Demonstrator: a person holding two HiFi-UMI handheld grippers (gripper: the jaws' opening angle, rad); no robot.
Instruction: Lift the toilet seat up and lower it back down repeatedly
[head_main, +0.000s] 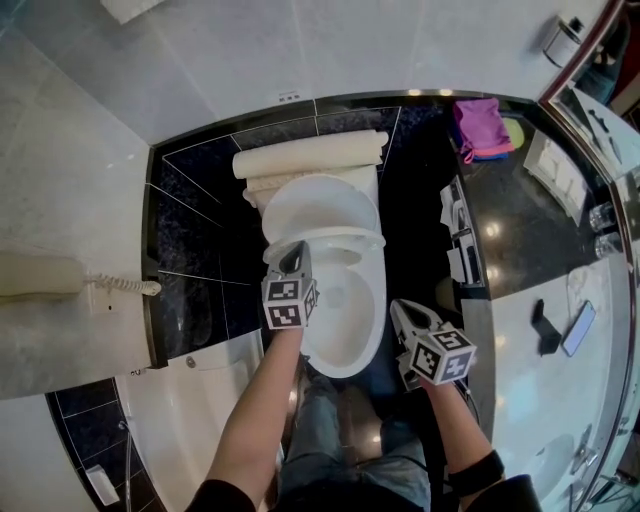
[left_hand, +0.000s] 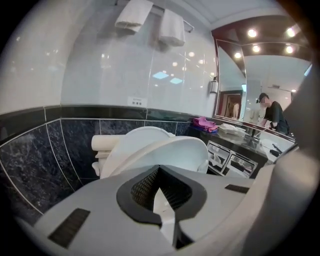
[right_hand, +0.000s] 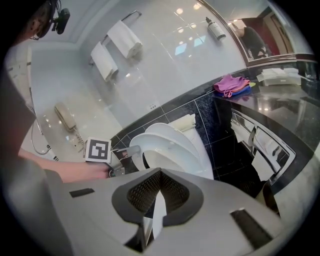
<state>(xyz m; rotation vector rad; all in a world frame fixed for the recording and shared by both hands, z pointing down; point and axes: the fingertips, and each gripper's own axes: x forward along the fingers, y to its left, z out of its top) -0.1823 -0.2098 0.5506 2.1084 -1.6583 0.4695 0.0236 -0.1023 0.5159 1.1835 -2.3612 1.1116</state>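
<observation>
Now, with the toilet seat (head_main: 345, 238) half raised over the bowl (head_main: 345, 330) at the tip of my left claw (head_main: 293, 253), both claws pinched together and empty, I should guide its rim slowly, right claw (head_main: 401, 309) well clear.

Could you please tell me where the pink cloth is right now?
In the head view the pink cloth lies at the upper right, on the far end of the dark counter by the wall, right of the toilet.

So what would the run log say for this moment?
toilet seat partly raised | left claw shut, at its rim | right claw shut, empty
</observation>
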